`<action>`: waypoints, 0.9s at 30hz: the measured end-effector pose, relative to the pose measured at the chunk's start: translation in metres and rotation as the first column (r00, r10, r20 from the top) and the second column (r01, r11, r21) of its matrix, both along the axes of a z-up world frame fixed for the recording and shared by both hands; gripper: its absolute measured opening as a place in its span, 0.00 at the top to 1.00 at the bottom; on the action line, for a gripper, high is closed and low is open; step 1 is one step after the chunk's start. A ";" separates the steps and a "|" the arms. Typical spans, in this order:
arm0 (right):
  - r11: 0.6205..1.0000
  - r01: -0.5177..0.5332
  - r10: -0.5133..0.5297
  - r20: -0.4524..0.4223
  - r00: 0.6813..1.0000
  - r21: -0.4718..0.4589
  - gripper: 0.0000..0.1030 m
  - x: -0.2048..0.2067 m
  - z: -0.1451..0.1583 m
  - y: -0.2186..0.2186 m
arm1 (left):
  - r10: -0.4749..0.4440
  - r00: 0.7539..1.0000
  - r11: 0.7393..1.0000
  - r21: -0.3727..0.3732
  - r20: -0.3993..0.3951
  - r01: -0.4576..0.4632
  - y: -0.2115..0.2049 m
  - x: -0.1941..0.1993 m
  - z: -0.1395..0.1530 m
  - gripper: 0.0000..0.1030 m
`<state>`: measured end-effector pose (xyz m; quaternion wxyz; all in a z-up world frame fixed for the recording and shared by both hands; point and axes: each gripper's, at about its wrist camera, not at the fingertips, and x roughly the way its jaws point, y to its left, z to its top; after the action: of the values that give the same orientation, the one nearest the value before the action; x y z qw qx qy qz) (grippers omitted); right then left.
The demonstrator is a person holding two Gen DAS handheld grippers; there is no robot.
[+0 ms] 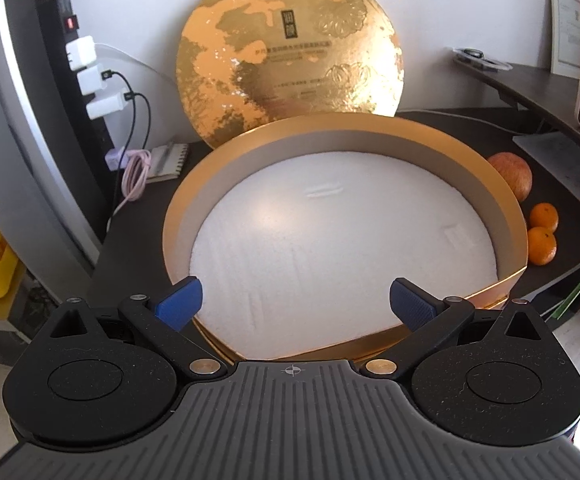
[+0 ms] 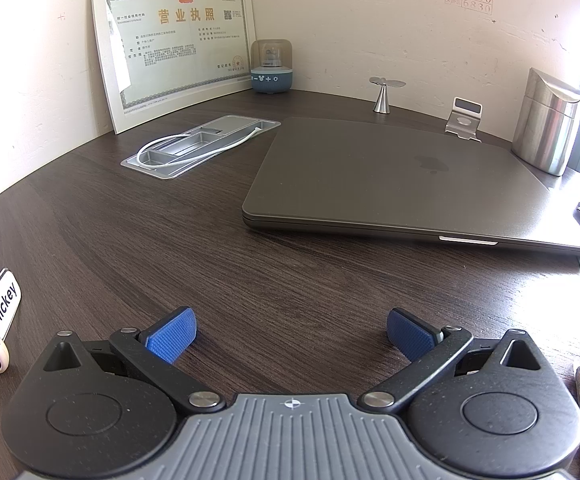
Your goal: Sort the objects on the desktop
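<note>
Above the desk, both grippers are held level, released.
Left gripper is poised over the gold box's near rim; right gripper is spread near the laptop.

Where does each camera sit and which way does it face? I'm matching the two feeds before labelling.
Left wrist: rides the left gripper, facing the open round gold box, its lid leaning on the wall; open blue fingers show.
Right wrist: rides the right gripper, facing the closed laptop and framed certificate; open fingers show.
Shared: the dark desk, probably that certificate.
</note>
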<state>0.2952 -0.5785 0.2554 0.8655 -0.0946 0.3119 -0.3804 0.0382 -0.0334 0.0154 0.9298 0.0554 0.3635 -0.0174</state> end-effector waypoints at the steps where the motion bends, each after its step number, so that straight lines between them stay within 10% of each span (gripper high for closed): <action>1: 1.000 0.000 0.000 0.000 1.000 0.000 0.00 0.000 0.000 0.000 | -0.002 1.000 1.000 0.000 -0.001 0.002 -0.001 0.000 0.000 0.01; 13: 0.999 0.043 -0.044 -0.004 0.999 -0.010 0.01 -0.004 0.003 0.011 | 0.009 1.000 1.000 -0.011 0.010 -0.009 0.007 -0.016 0.000 0.01; 17: 0.987 -0.157 0.157 0.016 0.987 -0.027 0.00 -0.046 0.006 0.079 | 0.022 1.000 1.000 -0.009 0.018 -0.022 0.012 -0.019 0.002 0.01; 22: 0.820 -0.553 0.560 -0.008 0.828 0.147 0.00 -0.110 -0.015 0.161 | 0.021 1.000 1.000 0.001 0.015 -0.021 0.008 -0.018 0.004 0.01; 27: 0.692 -0.645 0.696 -0.065 0.715 0.324 0.00 -0.146 -0.058 0.214 | 0.020 1.000 1.000 0.008 0.005 -0.020 0.001 -0.020 0.003 0.01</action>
<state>0.1494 -0.3643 0.1975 0.9162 -0.1143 0.3834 0.0213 0.0185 -0.0326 0.0187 0.9305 0.0554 0.3620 -0.0067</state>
